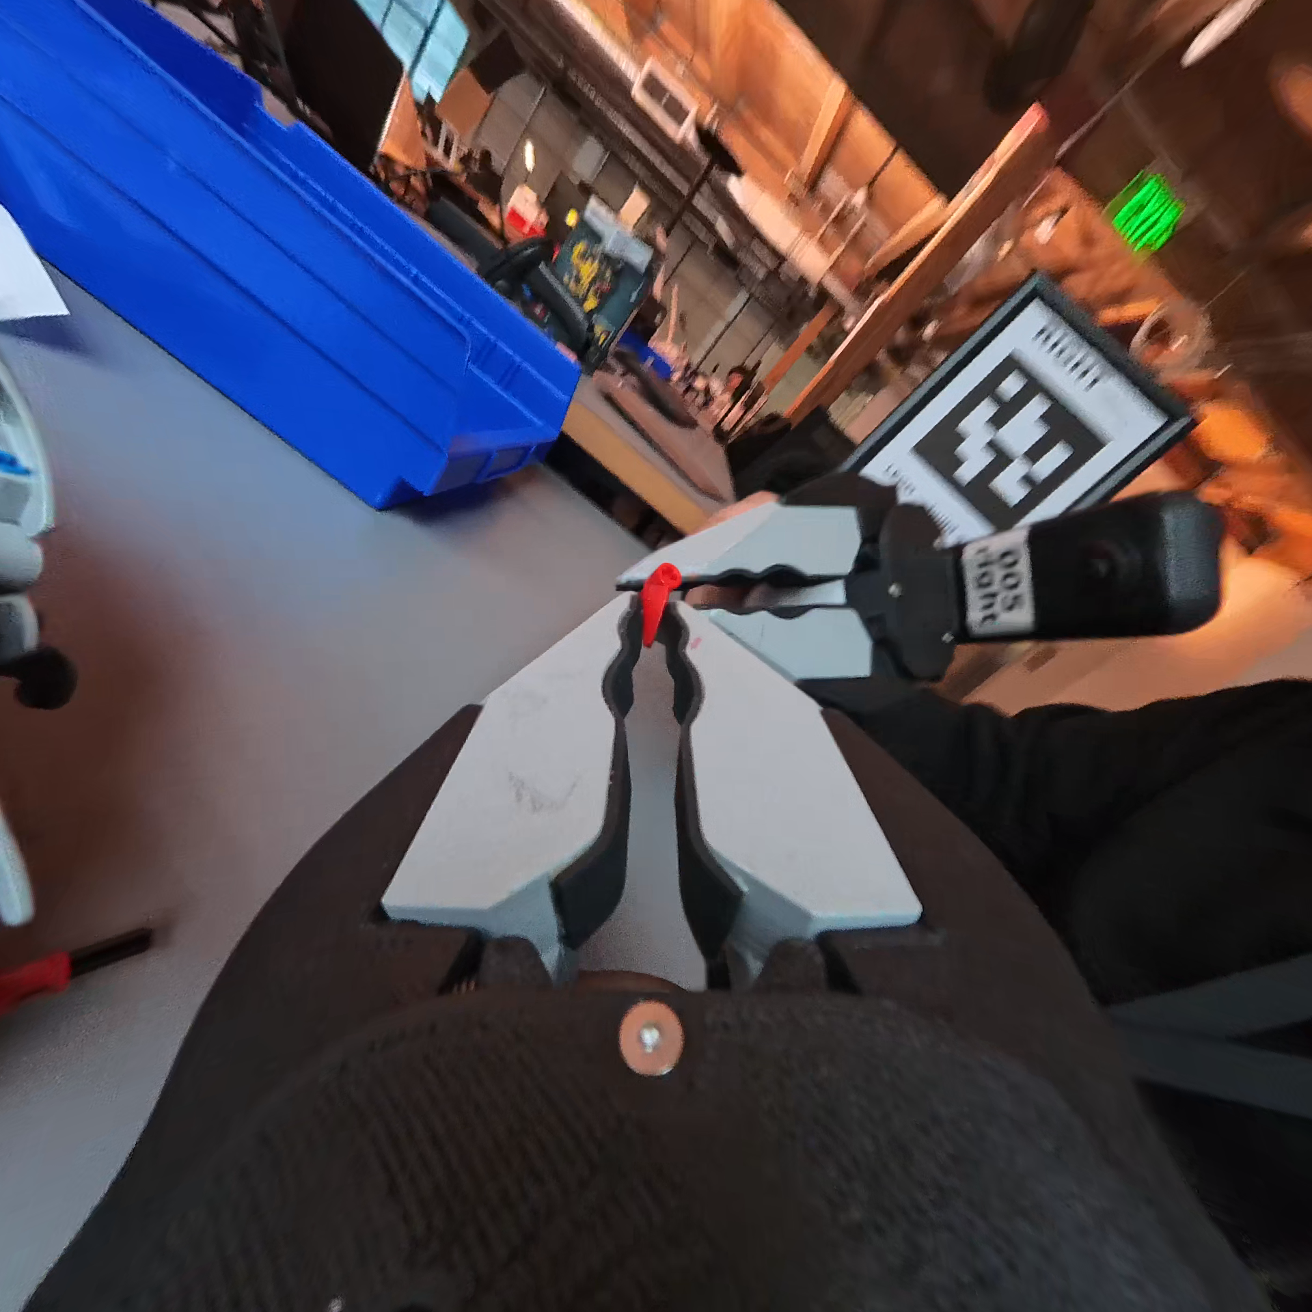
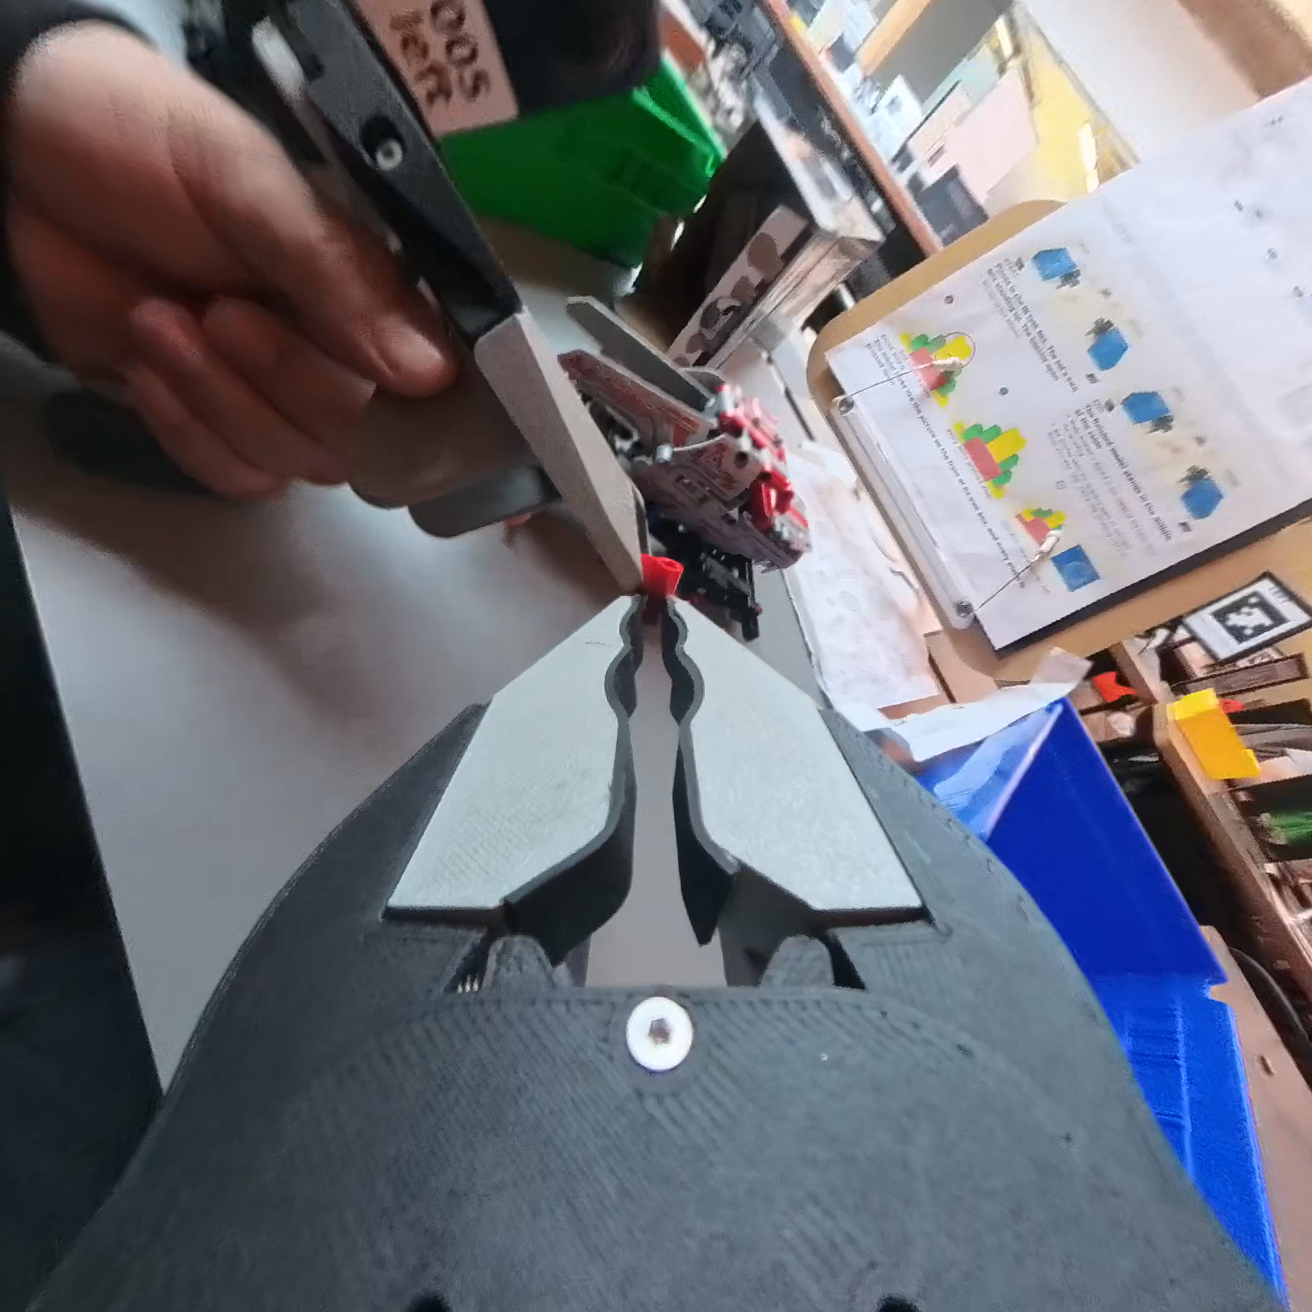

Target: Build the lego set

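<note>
A: Both tools pinching the same thing?
B: Yep, left tool (image 1: 652, 616) and right tool (image 2: 654, 609) each clamp the tiny red piece (image 1: 654, 600) tip-to-tip above the tabletop (image 1: 270, 568). Lego model (image 2: 717, 483) sits just behind, half hidden and blurry.

Each gripper (image 1: 649, 610) has pale grey wedge fingers (image 1: 525, 767) lined with wavy black pads, on a ribbed black body with one silver screw (image 1: 650, 1039). The right gripper (image 2: 649, 610) looks the same. The person wears a black sleeve (image 1: 1107, 802).
</note>
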